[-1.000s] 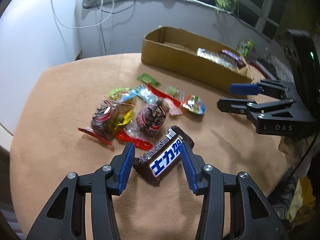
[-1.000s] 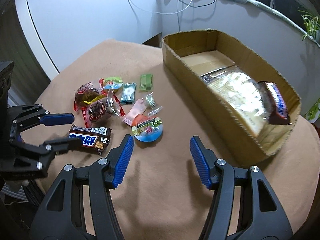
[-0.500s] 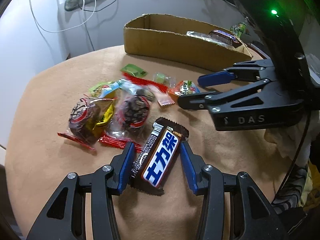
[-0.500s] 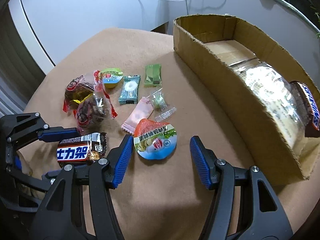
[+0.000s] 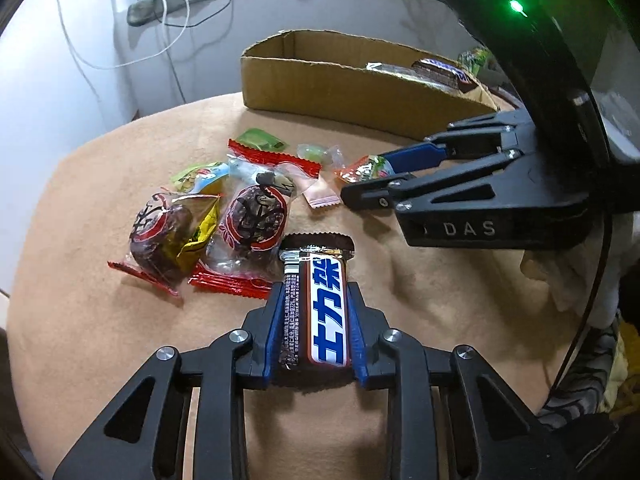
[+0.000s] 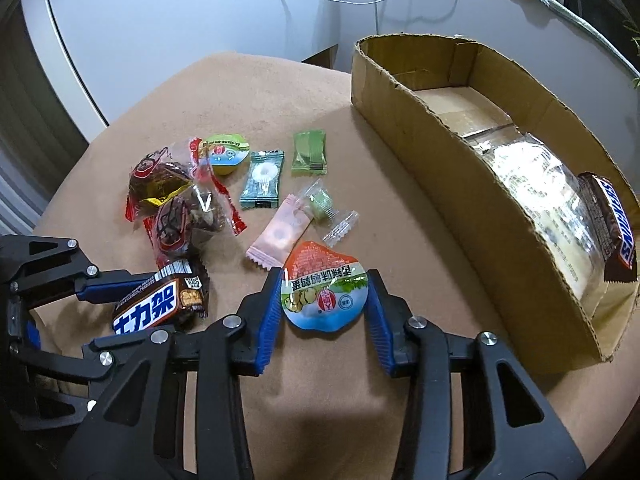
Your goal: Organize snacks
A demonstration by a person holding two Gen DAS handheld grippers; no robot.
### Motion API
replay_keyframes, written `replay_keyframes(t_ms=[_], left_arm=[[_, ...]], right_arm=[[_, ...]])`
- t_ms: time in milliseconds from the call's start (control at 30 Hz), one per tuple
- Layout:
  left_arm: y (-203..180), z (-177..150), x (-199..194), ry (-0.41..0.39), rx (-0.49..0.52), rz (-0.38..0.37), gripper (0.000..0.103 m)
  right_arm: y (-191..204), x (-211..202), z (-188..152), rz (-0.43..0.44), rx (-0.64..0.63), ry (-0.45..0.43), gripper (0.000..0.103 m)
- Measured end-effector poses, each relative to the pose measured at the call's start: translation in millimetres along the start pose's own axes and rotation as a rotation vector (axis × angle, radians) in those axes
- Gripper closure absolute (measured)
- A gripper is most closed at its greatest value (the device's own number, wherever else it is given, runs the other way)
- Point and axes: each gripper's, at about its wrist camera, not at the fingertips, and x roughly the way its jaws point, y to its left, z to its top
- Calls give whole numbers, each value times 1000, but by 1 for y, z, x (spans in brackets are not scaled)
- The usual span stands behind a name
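Note:
A brown chocolate bar (image 5: 326, 308) with a blue-and-white label lies on the tan table between my left gripper's (image 5: 316, 296) blue pads. Its jaws are closing and the pads press both long sides of the bar. The right wrist view shows that bar (image 6: 160, 304) in the left gripper (image 6: 132, 312) at lower left. My right gripper (image 6: 325, 280) is closing on a round orange-and-blue snack pack (image 6: 324, 296), with its pads touching both edges. A cardboard box (image 6: 420, 120) stands at right and holds a clear bag (image 6: 532, 184) and a Snickers bar (image 6: 612, 224).
Loose snacks lie left of the box: two dark red-wrapped packs (image 5: 168, 236) (image 5: 256, 216), a green sachet (image 6: 308, 152), a teal candy (image 6: 262, 180), a pink candy (image 6: 280, 236) and a green-lidded cup (image 6: 224, 152). The table's rounded edge falls away at left. White wall and cables run behind.
Both grippers have closed in. The left pads now squeeze the chocolate bar, which has turned straight between them. The right gripper came down over the round pack and closed against it.

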Motion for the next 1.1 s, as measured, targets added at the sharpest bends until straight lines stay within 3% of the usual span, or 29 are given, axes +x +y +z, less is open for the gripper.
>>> replay_keyframes(t_ms=[667,1100], left_arm=[[5,-5,-19,-51,-76,-18,76],[13,48,-41,-159,-94,-29,76]], right_arm=[[-8,-47,-17,-17,32,-69,65],[-40,-93,13,-55,74,-172,65]])
